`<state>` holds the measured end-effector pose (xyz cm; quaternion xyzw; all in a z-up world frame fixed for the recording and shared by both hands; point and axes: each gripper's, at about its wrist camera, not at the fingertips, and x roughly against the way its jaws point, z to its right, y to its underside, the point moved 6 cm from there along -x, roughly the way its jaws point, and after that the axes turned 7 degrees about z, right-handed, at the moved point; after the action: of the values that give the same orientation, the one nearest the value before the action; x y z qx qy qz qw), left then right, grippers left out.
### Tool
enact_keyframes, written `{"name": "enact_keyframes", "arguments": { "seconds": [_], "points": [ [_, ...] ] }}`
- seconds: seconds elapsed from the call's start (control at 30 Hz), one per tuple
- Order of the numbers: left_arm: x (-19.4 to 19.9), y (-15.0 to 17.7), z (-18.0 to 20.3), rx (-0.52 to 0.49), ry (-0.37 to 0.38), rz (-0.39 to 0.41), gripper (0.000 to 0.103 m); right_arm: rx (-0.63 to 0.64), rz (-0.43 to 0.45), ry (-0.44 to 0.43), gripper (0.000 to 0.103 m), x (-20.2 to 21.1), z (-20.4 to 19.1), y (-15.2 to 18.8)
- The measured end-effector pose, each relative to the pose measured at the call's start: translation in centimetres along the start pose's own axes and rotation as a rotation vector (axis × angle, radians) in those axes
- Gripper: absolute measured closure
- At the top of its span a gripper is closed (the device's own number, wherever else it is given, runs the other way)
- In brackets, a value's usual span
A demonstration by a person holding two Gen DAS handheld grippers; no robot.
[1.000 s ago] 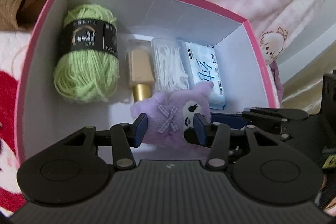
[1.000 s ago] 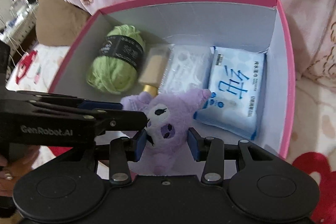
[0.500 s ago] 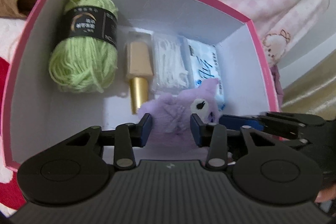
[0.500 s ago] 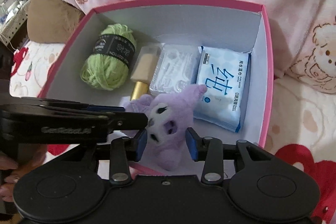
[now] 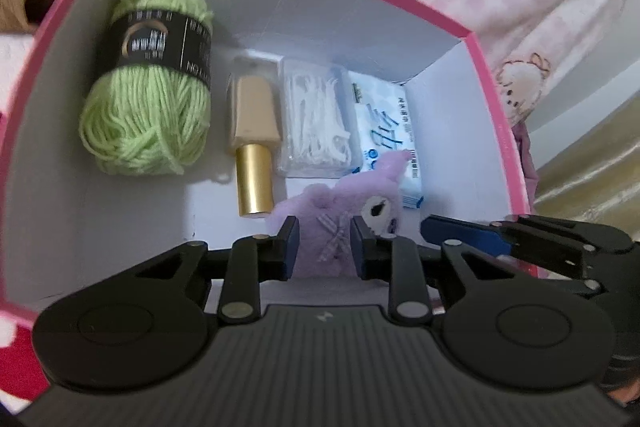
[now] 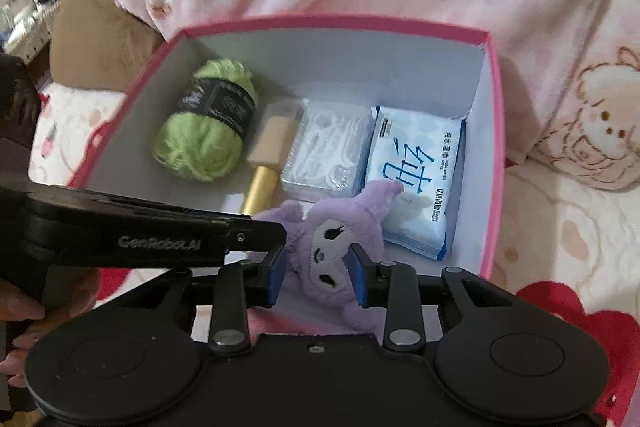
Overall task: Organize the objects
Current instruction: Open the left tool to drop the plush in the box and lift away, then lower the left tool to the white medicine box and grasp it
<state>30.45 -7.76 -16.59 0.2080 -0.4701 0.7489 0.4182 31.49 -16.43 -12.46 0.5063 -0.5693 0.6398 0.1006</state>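
I am holding the purple plush toy (image 6: pixel 336 251) with both claws over the near end of the pink box (image 6: pixel 495 155), its face turned toward my right wrist camera. My right claw (image 6: pixel 316 277) is clamping the toy's head between its blue pads, and my left claw (image 5: pixel 325 247) is gripping the toy from the other side, pads pressing into the fur around a small checked bow. One purple ear is lying across the corner of the blue-and-white tissue pack (image 6: pixel 416 183). Along the box floor, four items are sitting side by side: a green yarn ball (image 5: pixel 150 111) with a black label by the left wall, a beige bottle with a gold cap (image 5: pixel 254 143) just beside it, a clear pack of white floss picks (image 5: pixel 316 127), then the tissue pack nearest the right wall. The box is resting on a bed covered in pink bear-print bedding (image 6: pixel 560 227).
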Motion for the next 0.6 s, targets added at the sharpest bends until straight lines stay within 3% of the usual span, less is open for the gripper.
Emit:
{"name": "enact_keyframes", "arguments": {
  "seconds": [0.1,0.27,0.4,0.6],
  "points": [
    [2.0,-0.4,1.1,-0.028,0.002,0.023,0.062,0.024,0.058,0.004,0.062,2.8,-0.9,-0.1],
    [6.3,-0.5,3.1,-0.084,0.006,0.035,0.056,0.059,0.113,0.03,0.052,6.9,-3.0,0.0],
    [10.0,-0.2,4.4,-0.12,0.007,0.034,0.052,0.085,0.111,0.049,0.038,9.7,-4.7,0.7],
    [16.1,0.9,5.5,-0.178,-0.013,0.004,0.046,0.094,0.08,0.028,0.03,14.2,-6.5,1.7]
  ]
}}
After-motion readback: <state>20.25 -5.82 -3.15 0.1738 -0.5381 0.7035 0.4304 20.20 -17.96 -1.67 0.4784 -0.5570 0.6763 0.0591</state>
